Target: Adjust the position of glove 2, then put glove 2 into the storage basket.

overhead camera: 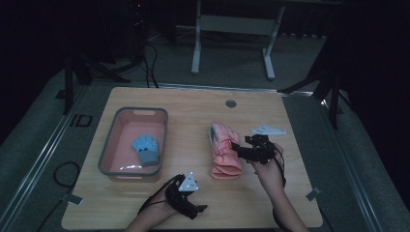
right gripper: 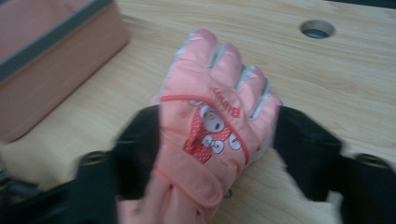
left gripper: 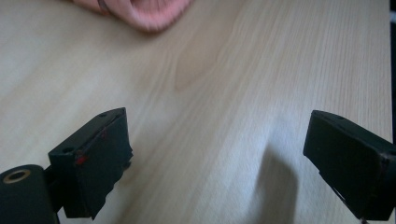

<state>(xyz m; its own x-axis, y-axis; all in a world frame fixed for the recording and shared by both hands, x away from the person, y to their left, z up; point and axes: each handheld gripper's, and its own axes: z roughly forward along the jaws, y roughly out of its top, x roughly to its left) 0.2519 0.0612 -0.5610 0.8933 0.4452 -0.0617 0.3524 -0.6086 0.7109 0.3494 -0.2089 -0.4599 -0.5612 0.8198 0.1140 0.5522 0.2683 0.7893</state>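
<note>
A pink padded glove (overhead camera: 225, 152) with a cartoon print lies on the wooden table (overhead camera: 193, 104), right of centre. My right gripper (overhead camera: 238, 149) reaches it from the right. In the right gripper view the glove (right gripper: 210, 126) lies between the two black jaws of my right gripper (right gripper: 217, 116), which stand wide at its sides without squeezing it. A blue and grey glove (overhead camera: 146, 149) rests inside the pink basket (overhead camera: 109, 145) at the left. Near the front edge my left gripper (overhead camera: 200, 209) hovers low over bare wood, open and empty (left gripper: 217, 140). The pink glove's end (left gripper: 140, 11) lies ahead of it.
The basket's wall (right gripper: 46, 70) stands close beside the pink glove. A round cable hole (overhead camera: 230, 103) sits at the table's far middle. Bits of tape mark the front corners. Beyond the table are the legs of a desk frame and dark stands.
</note>
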